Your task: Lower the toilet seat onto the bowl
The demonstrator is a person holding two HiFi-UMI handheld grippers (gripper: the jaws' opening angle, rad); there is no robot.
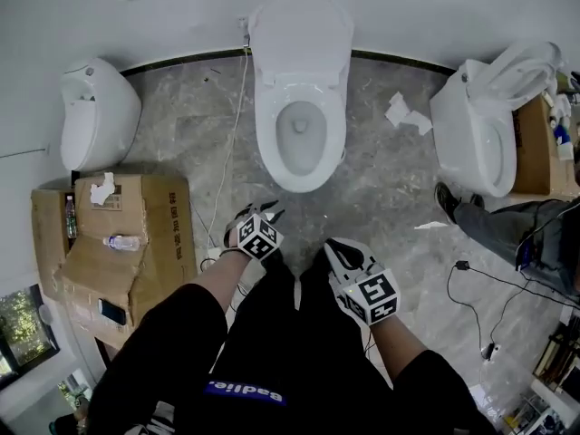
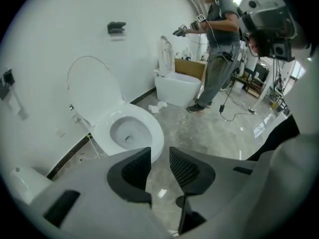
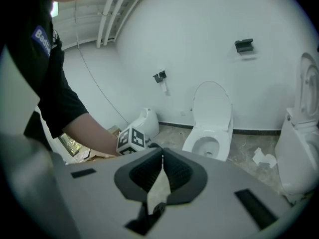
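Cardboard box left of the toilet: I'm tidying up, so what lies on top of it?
A clear plastic bottle, a crumpled tissue and a dark phone lie on the cardboard box. Its flaps cover whatever is inside.

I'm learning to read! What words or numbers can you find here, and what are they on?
"Badl", white letters on the blue patch of the person's black shirt; rest unclear.
Print on the brown cardboard box: too small to read.
The black-and-white marker cubes: patterns only, no words.
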